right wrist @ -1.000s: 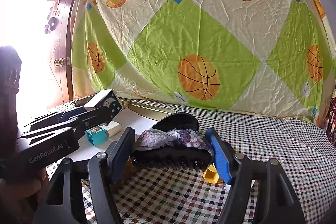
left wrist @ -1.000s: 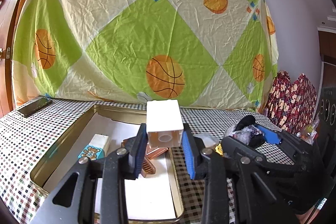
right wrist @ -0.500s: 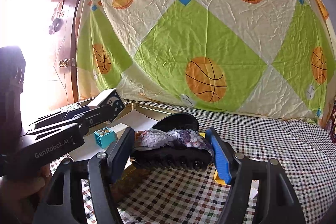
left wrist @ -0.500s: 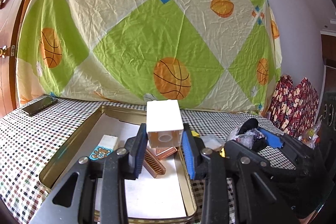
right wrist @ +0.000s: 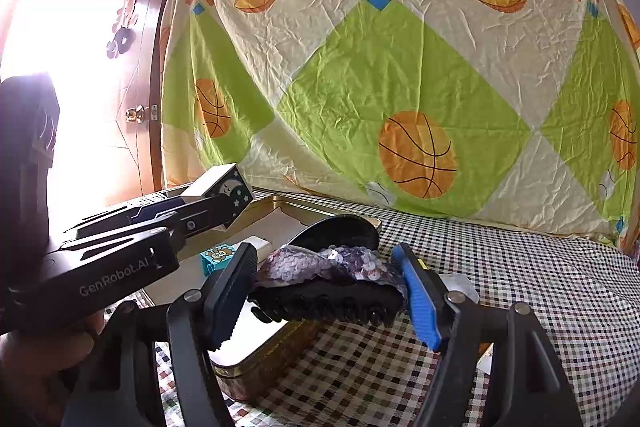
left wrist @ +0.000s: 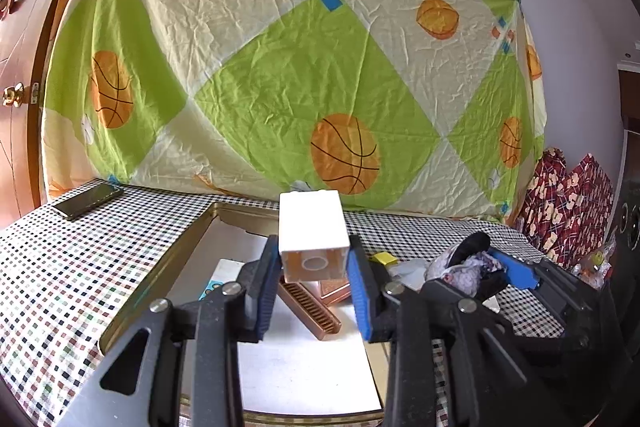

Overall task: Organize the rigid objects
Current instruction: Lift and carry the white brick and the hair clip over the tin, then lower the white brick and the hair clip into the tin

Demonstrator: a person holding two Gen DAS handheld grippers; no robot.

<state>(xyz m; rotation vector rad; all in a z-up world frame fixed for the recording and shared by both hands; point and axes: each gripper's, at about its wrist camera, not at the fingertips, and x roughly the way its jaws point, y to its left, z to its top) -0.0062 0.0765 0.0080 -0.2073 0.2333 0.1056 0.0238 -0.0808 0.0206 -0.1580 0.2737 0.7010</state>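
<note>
While the left gripper held a white box above the gold tin tray, its jaws pinched the box's sides. Beside it, the right gripper had its jaws clamped on a black hair claw with a sequined bow, raised over the checked surface by the tray's edge.
</note>
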